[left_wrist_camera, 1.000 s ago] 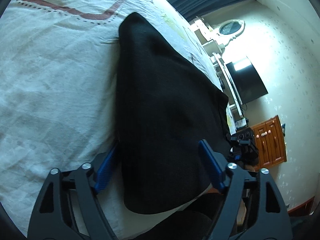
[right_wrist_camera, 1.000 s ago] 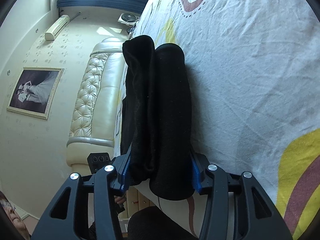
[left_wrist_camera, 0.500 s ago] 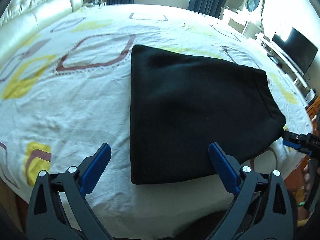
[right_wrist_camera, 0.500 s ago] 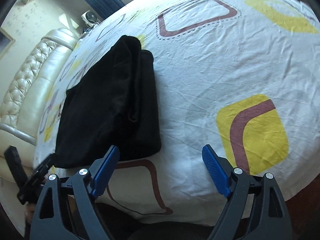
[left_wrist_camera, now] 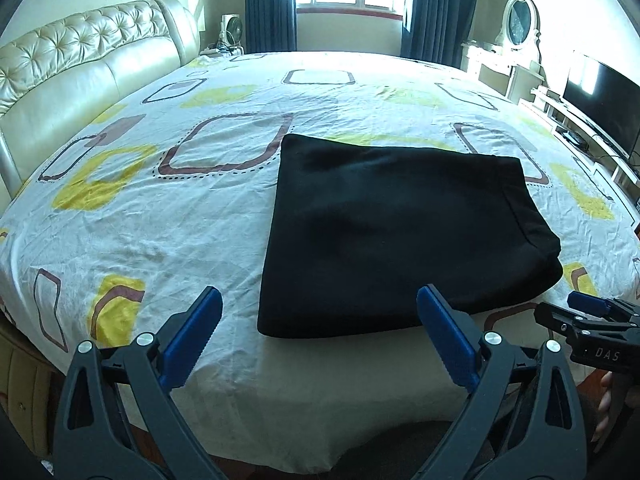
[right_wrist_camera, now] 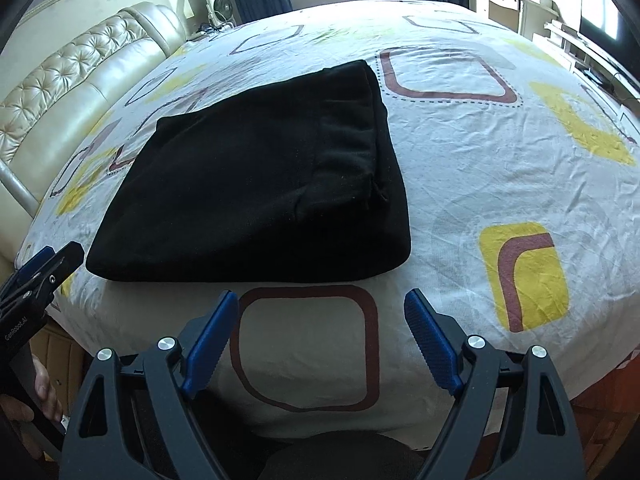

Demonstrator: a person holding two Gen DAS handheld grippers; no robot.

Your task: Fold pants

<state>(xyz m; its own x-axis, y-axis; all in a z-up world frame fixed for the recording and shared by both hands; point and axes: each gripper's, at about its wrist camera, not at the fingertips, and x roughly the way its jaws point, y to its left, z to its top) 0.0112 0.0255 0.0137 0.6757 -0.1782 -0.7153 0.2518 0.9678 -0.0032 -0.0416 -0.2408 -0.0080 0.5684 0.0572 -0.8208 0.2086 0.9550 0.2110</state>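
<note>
The black pants (left_wrist_camera: 400, 236) lay folded into a compact rectangle on the bed (left_wrist_camera: 160, 216), at twelve o'clock of both tools; the left tool (left_wrist_camera: 316, 332) and right tool (right_wrist_camera: 320, 332) stood wide and empty; folding looked essentially done.

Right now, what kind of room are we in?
A bedroom, most likely. The black folded pants lie on a large bed with a patterned sheet and a tufted cream headboard. A vanity with an oval mirror and a television stand along the far wall.
</note>
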